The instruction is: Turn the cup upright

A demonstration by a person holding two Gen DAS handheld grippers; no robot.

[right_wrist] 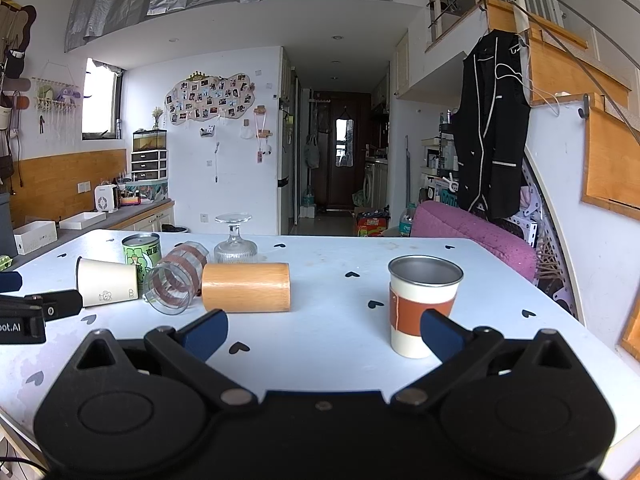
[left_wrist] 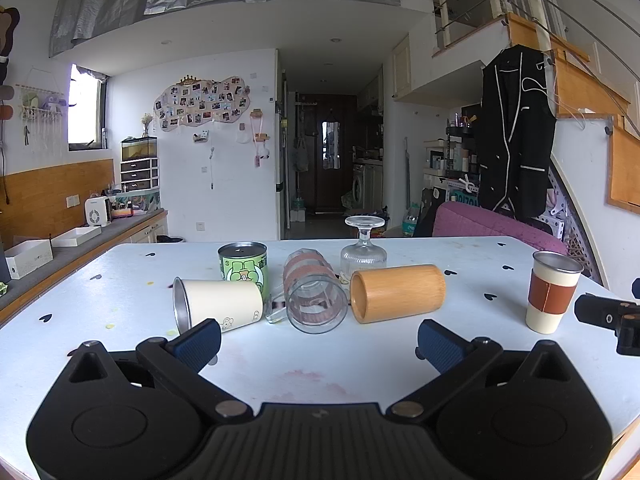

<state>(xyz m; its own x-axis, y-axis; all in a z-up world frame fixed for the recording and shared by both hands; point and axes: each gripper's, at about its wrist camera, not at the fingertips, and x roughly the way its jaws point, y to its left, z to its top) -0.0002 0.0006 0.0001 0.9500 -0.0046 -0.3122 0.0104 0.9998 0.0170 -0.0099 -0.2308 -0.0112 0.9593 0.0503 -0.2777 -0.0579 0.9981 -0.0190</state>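
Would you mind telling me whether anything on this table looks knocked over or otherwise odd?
Three cups lie on their sides in a row: the cream cup, the clear glass mug and the wooden cup. The stemmed glass stands inverted. A faint pink stain marks the table.

Desk (left_wrist: 120,280): matt white surface printed with small black hearts, faintly stained pink. Bamboo cup (left_wrist: 398,293): smooth, satin-finished wood. Cream mug (left_wrist: 218,307): matt coating over a bright metal rim. Ribbed tumbler (left_wrist: 314,292): clear glossy glass. Goblet (left_wrist: 364,248): clear fluted glass. Green can (left_wrist: 243,266): printed label, dull metal lid. Sleeved cup (right_wrist: 422,304): brushed metal interior, cream wall, brown leather-like band. Left gripper (left_wrist: 319,340) and right gripper (right_wrist: 325,332): matt black plastic, ridged blue pads.
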